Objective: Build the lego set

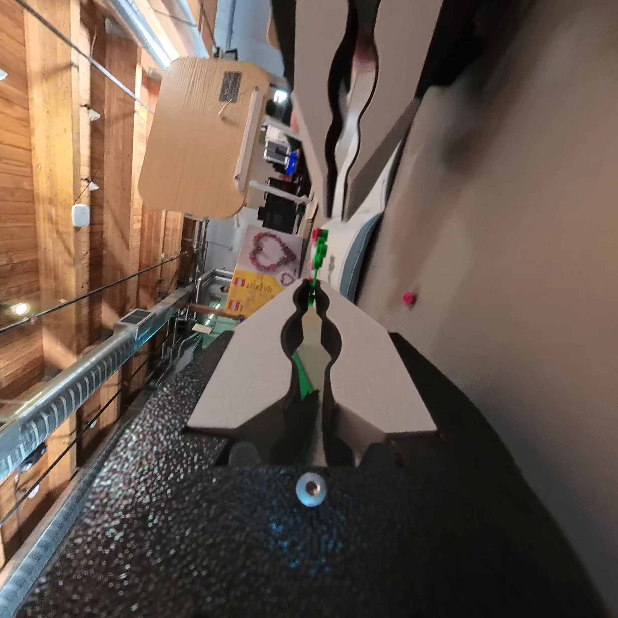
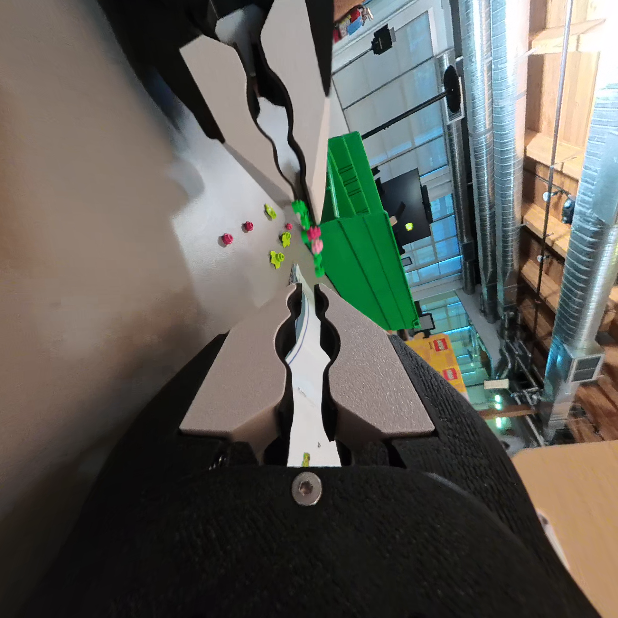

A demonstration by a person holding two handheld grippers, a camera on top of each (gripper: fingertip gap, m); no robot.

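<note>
Green flower stem (image 1: 320,254), pink blossoms attached: held above bench (image 1: 501,234); left hand-held gripper (image 1: 311,288) clamped on its lower end; right hand-held gripper (image 2: 307,291) slightly apart, empty, just below; risk: thin stem twisting free under pressure.

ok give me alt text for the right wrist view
The right claw, slightly open and empty, faces the left claw, which grips a green lego stem with pink flowers. Loose pink and lime pieces lie on the white table, beside a green bin.
</note>
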